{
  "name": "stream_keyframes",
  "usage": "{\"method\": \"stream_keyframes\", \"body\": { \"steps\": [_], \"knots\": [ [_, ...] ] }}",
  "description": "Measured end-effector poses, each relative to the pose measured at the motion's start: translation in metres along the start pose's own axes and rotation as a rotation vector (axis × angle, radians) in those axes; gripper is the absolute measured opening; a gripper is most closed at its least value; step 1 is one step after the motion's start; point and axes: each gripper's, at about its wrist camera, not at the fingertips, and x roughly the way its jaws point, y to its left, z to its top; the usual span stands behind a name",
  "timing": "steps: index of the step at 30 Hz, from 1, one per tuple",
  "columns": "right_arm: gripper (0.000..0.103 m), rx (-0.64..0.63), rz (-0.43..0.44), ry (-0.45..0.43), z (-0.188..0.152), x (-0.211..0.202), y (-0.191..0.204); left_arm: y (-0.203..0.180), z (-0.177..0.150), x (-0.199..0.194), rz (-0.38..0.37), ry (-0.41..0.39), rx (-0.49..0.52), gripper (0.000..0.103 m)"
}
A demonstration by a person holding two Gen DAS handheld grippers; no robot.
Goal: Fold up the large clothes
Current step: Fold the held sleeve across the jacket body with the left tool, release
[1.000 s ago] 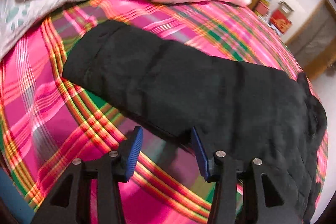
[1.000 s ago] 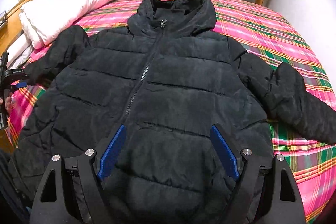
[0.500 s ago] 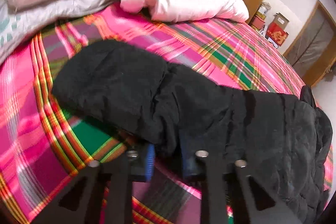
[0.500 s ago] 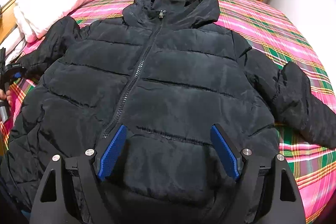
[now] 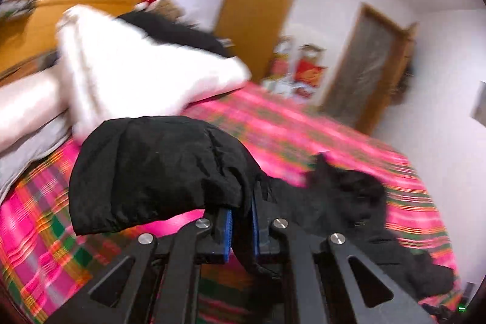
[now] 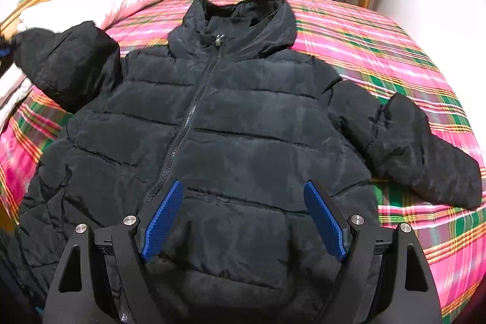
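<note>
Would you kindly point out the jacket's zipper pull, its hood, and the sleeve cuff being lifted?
zipper pull [image 6: 219, 39], right wrist view, on the metal tab at the collar.
hood [image 6: 267, 17], right wrist view, on its right panel.
sleeve cuff [image 5: 145, 169], left wrist view, on the raised cuff's upper surface.

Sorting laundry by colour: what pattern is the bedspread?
Pink plaid with green and yellow stripes, clearest on the bedspread in the right wrist view.

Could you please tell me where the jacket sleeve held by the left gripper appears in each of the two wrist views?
Left wrist view: the sleeve fills the lower centre, lifted off the bed, its fabric pinched by the closing left gripper.
Right wrist view: the same sleeve is raised at the left edge.
Shared landmark: the white duvet behind the sleeve.
</note>
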Motion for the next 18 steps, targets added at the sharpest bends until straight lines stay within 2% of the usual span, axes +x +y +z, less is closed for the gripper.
{"method": "stream_keyframes", "body": {
  "steps": [3, 7, 13, 18],
  "knots": [
    [0.082, 0.029, -0.003, -0.017, -0.003, -0.009, -0.014, -0.05, 0.006, -0.001, -0.096, 0.006, 0.057, 0.01],
    [0.082, 0.072, -0.014, -0.033, -0.01, -0.018, -0.038, -0.118, -0.008, 0.017, -0.194, 0.064, 0.144, 0.01],
    [0.082, 0.144, -0.036, -0.032, -0.022, -0.02, -0.076, -0.195, -0.064, 0.06, -0.279, 0.206, 0.24, 0.013],
    [0.082, 0.195, -0.041, -0.027, -0.027, -0.012, -0.095, -0.228, -0.123, 0.088, -0.362, 0.367, 0.28, 0.026]
  ]
}}
